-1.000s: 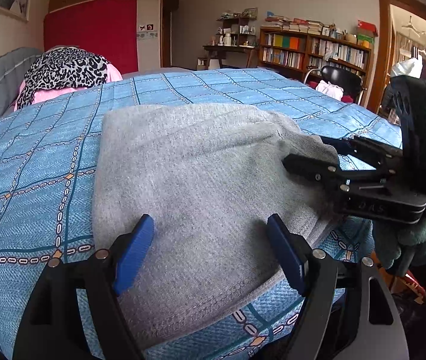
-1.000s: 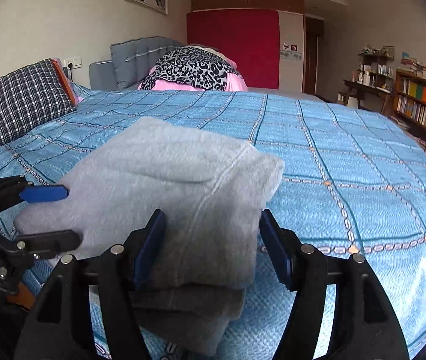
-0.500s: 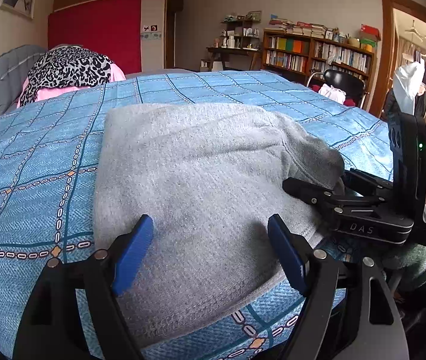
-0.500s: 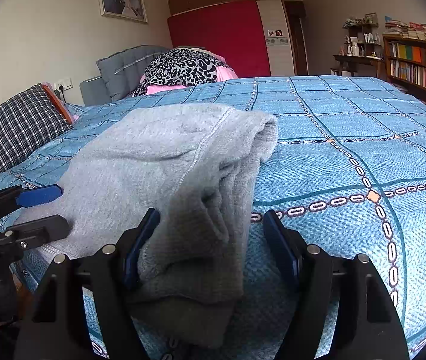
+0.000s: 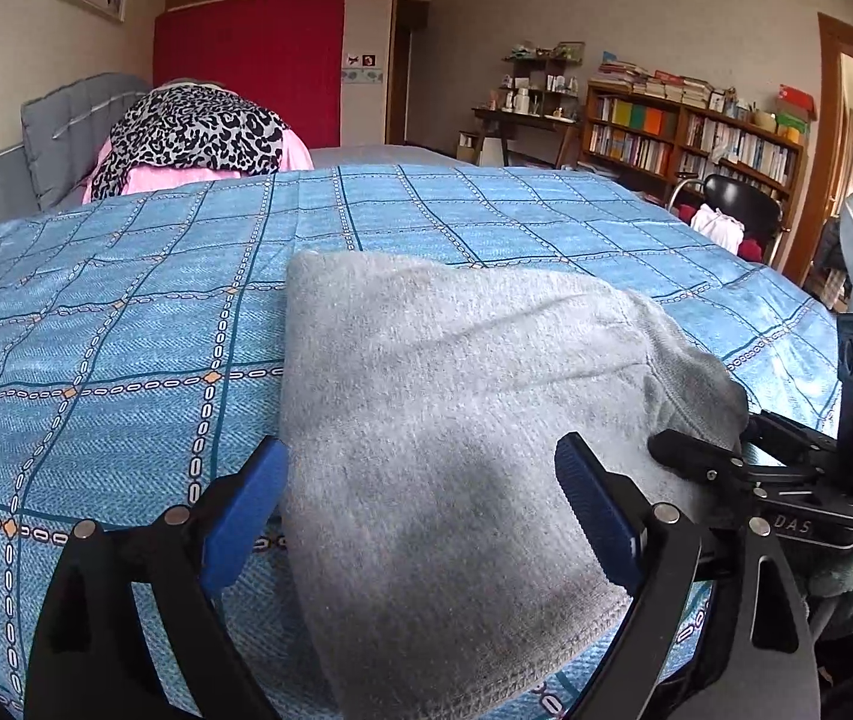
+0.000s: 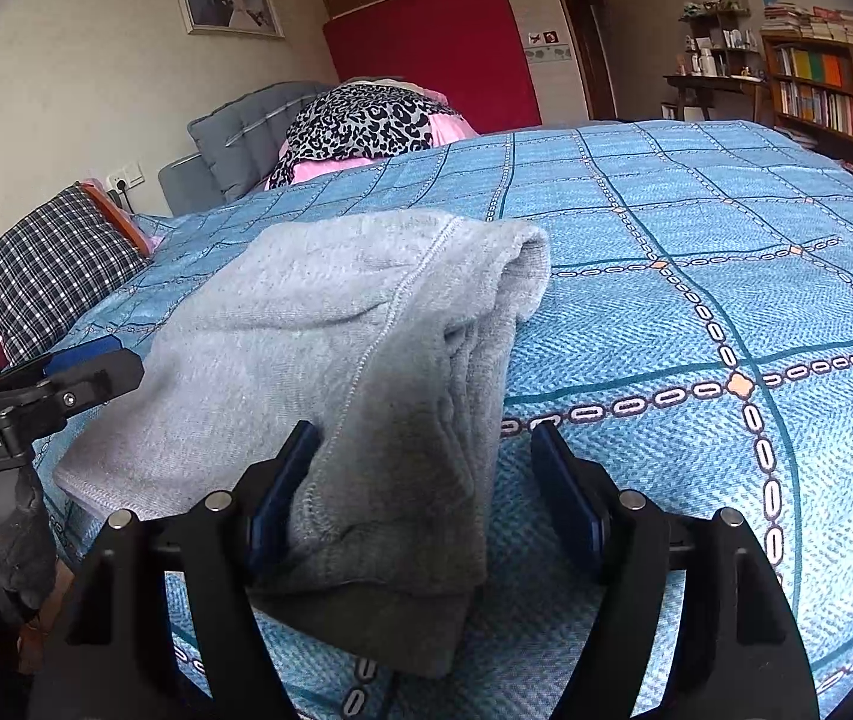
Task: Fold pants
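- The grey sweatpants (image 5: 456, 420) are seen lying as a folded bundle near the front edge of the blue checked bedspread (image 5: 126, 312), where both tools can reach them without stretching across the bed.
- The left gripper (image 5: 420, 510) is held low over the near end of the bundle; its blue pads (image 5: 243, 510) stand wide apart, astride the cloth and not pressing on it.
- The right gripper (image 6: 420, 486) is placed at the thick, layered side of the bundle, and its fingers are likewise apart: one pad lies just beside the cloth, the other is clear of it with bedspread showing between.
- This placing is judged to be a release after a fold has been laid down (nothing is lifted or pinched in either view).
- Compared with a second ago, both sets of jaws have just been opening, the left markedly, with the cloth between them unclamped.
- In the left view more bedspread is now shown left of the bundle, and the leopard-print cover (image 5: 192, 132) sits nearer the middle.
- In the right view the bundle's layered edge is now seen more from the side than it was.
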Available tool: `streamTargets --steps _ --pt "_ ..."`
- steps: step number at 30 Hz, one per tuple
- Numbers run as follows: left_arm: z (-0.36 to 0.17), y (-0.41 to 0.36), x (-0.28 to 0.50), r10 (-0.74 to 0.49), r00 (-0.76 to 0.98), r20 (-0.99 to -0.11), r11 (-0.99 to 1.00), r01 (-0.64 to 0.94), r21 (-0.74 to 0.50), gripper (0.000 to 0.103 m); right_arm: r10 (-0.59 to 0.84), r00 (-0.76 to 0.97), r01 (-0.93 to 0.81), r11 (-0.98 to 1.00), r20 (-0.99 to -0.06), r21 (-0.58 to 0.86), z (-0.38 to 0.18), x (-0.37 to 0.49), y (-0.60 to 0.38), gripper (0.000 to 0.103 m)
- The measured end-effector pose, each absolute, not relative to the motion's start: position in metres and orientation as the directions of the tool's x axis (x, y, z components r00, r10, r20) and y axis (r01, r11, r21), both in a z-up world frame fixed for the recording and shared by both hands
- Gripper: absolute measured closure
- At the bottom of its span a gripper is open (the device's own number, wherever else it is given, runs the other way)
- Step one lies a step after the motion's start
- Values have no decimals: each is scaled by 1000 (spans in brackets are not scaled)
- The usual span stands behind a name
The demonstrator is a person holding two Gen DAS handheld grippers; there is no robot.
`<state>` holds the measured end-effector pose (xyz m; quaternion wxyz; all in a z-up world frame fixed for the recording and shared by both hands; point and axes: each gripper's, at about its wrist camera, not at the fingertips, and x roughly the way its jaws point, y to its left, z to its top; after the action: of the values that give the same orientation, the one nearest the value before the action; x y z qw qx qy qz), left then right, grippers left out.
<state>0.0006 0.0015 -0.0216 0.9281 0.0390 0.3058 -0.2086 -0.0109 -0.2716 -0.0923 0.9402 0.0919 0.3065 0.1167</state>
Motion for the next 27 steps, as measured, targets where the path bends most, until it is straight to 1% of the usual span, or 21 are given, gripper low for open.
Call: streamTargets --steps 5,6,8,16,22,27 --pt "-16 2 5 -351 737 -578 915 401 -45 12 268 796 -162 958 -542 236 -81 -16 -271 28" --pt "-15 2 6 -350 738 -578 916 399 -45 12 269 798 -160 957 -540 241 -79 -16 -272 24" --pt "-14 1 8 -348 738 -578 917 397 -45 12 277 798 -157 953 -535 260 -75 -15 -275 20" --pt "-12 -1 12 -338 741 -580 918 396 -29 9 311 785 -150 935 -535 322 -68 -1 -286 20" --pt "-15 2 23 -336 728 -597 921 388 -46 9 347 753 -130 912 -559 390 -72 21 -299 20" --pt "-18 5 32 -320 723 -613 928 368 -51 9 345 751 -113 907 -563 405 -75 25 -304 20"
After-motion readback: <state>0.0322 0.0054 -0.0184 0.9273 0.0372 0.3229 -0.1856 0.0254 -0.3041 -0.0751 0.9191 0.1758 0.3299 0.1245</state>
